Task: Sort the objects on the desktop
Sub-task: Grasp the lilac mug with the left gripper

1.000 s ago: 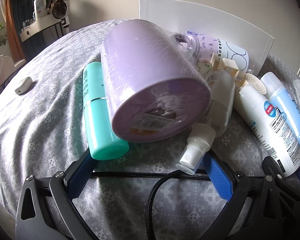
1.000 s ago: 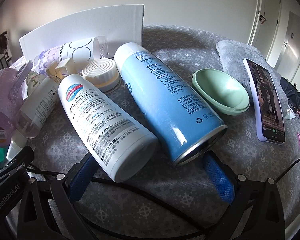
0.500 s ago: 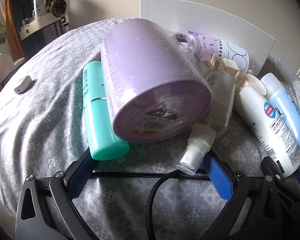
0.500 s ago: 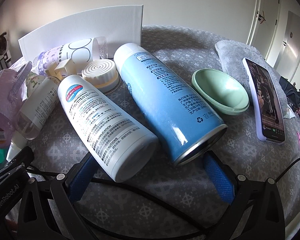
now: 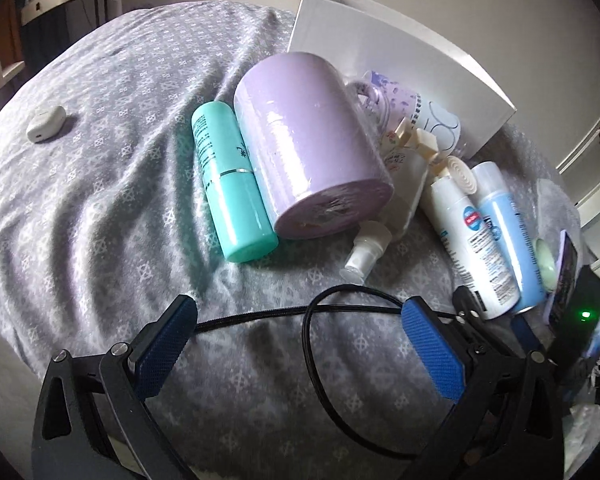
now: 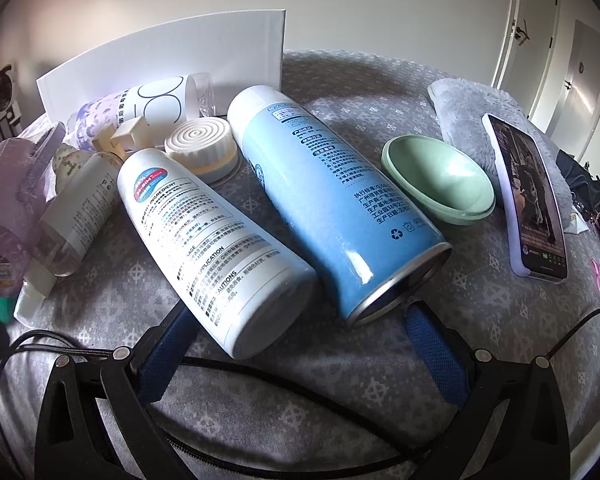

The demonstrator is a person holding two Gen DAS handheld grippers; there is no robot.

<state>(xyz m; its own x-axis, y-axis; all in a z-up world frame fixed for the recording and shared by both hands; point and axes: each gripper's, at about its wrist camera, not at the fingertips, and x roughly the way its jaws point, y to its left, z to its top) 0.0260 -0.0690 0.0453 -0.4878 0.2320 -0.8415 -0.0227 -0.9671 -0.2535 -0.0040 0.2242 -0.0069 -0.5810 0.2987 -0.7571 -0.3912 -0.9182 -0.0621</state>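
We see the left gripper [image 5: 298, 318] spread wide and empty over the grey cloth [image 5: 100, 208], short of the purple mug [image 5: 308, 144] lying on its side beside the teal tube [image 5: 230, 178]. Our right gripper [image 6: 296, 322] is also released (holding nothing), its blue pads at the bases of the white bottle [image 6: 212, 248] and blue can [image 6: 332, 204], which lie touching before the white box [image 6: 172, 52].
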